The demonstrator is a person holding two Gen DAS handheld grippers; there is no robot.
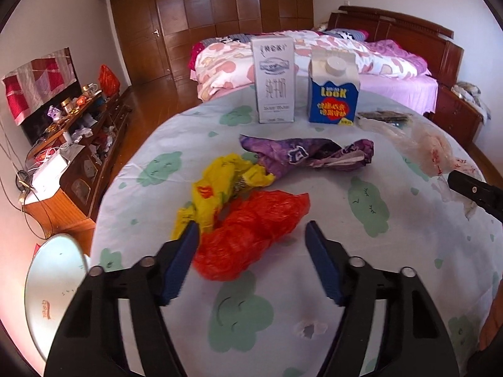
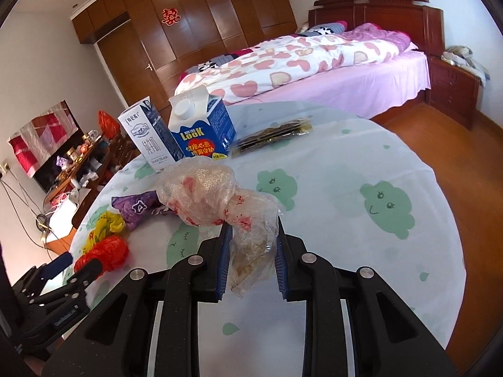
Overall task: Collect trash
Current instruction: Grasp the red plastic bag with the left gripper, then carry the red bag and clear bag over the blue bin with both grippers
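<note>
From the left wrist, the left gripper point(image 1: 251, 232) is standing open around the red bag point(image 1: 248, 235) on the table point(image 1: 408, 276); it should sink before pinching; from the right wrist, the right gripper point(image 2: 251, 245) is clenching the clear bag point(image 2: 220, 201); lift it gently.

On the tabletop point(image 1: 314, 282) stand two cartons: one tall grey milk carton point(image 1: 274, 81) and one blue carton point(image 1: 333, 92) with a white cap. There are four crumpled plastic bags: one red point(image 1: 251, 235), one yellow point(image 1: 220, 188), one purple point(image 1: 301, 154) and one clear point(image 2: 213, 194). One flat dark packet point(image 2: 273, 136) lies beside the cartons.
</note>
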